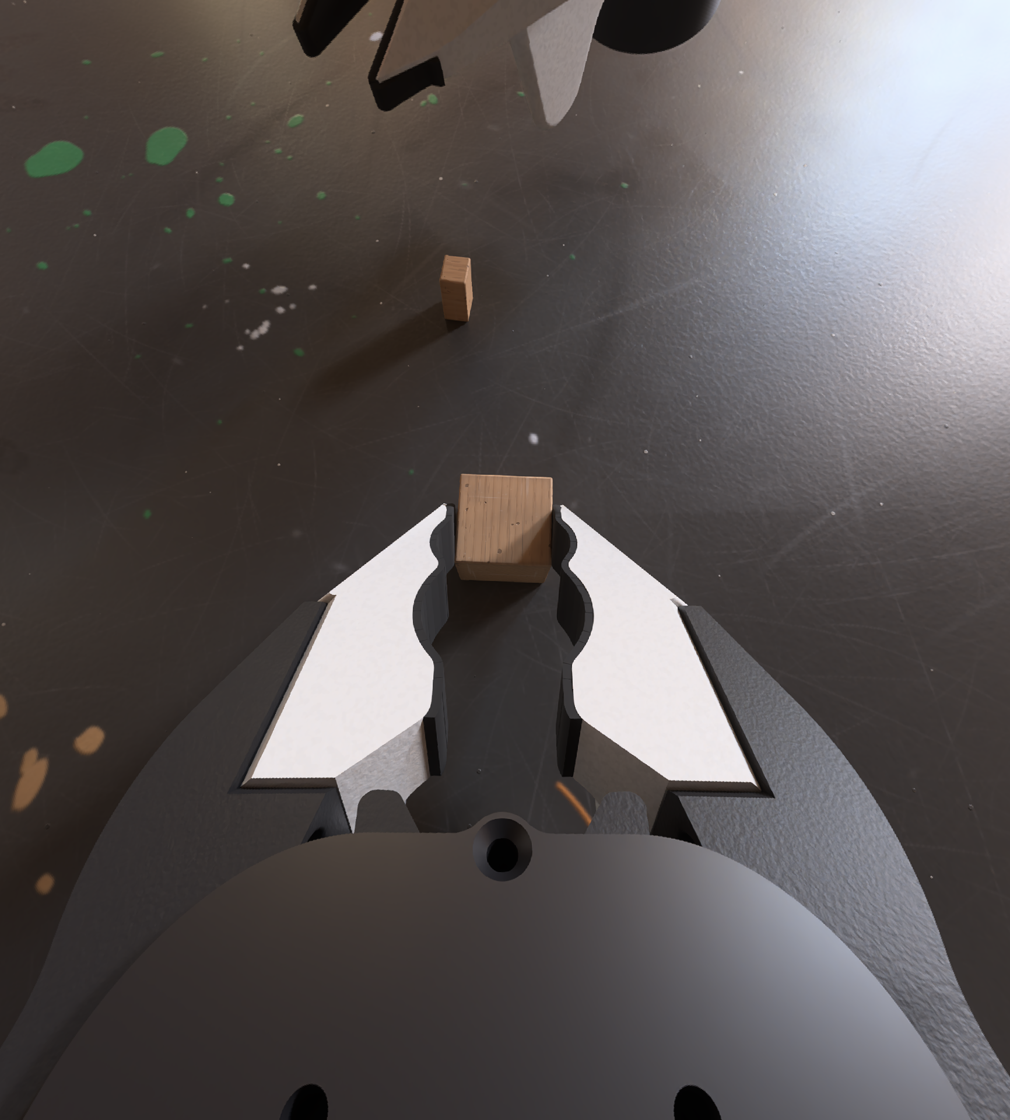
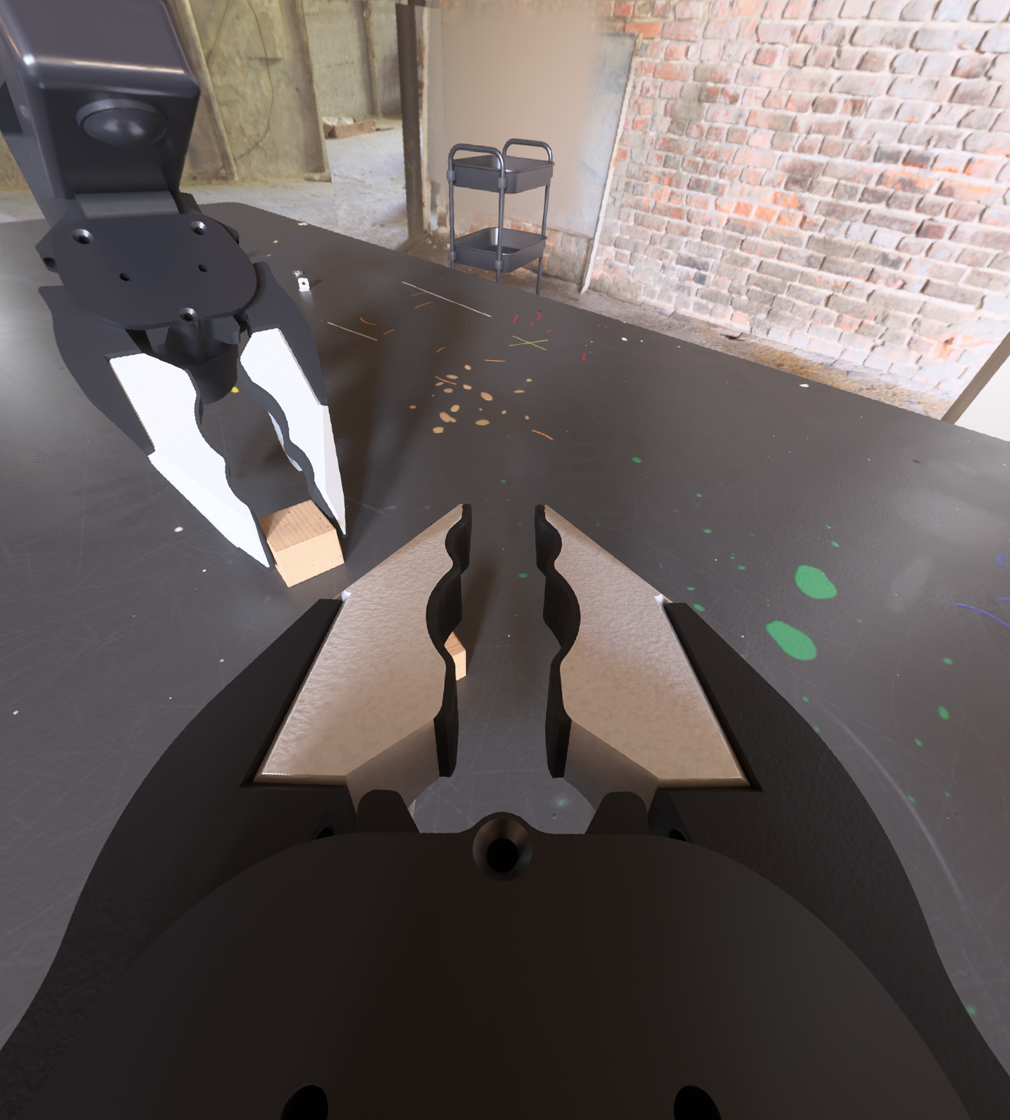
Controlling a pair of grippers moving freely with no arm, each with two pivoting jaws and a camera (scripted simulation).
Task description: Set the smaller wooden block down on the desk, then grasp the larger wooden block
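My left gripper is shut on the larger wooden block, with a finger against each side. In the right wrist view this block rests on the dark desk between the left gripper's white fingers. The smaller wooden block stands upright on the desk, free, farther ahead. My right gripper is open and empty above it. Only a corner of the smaller block shows behind its left finger. The right gripper's fingers show at the top of the left wrist view.
The desk is dark and scratched, with green and orange paint spots. A small white object lies far back. Beyond the desk's far edge stand a grey two-shelf cart and a brick wall.
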